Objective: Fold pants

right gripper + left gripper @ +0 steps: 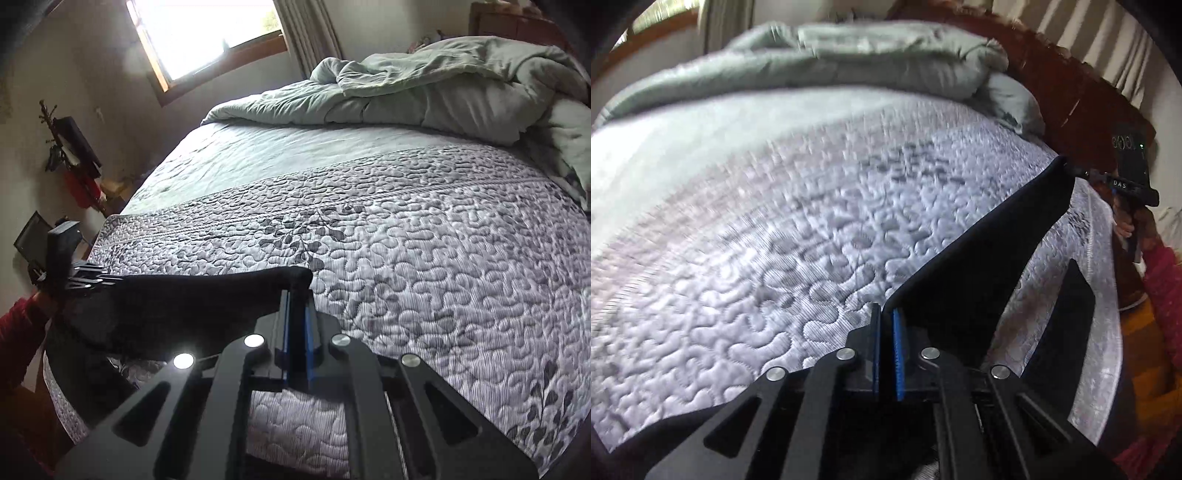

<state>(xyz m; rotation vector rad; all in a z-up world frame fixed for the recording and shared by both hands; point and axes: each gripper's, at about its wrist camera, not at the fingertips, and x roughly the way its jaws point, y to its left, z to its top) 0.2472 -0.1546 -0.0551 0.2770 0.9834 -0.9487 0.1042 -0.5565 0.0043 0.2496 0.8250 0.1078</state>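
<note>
Two hand-held grippers lift a pair of black, soft-fabric pants (979,258) above a bed covered by a grey-and-white quilted bedspread (775,240). The left gripper (885,314) has its blue-padded fingers (897,354) closed on one corner of the cloth; the right gripper (297,295) likewise pinches the opposite corner, its fingers pressed together with dark fabric between them. The pants hang at the near edge of the bed, stretched as a taut upper edge between the two grippers, with the remainder drooping toward the bedspread and over the bed's near side. In the left wrist view the cloth runs up and to the right toward the other gripper; in the right wrist view it runs leftward. A rumpled pale green duvet (424,92) lies at the far end of the bed, well apart from the pants.

Handling, as judged: the garment is light, limp and unbreakable, holds no shape of its own, and sags wherever it is unsupported. Thin cloth may slip from narrow pads, so a hold at a thick seam or hem is soundest, keeping the span level.
</note>
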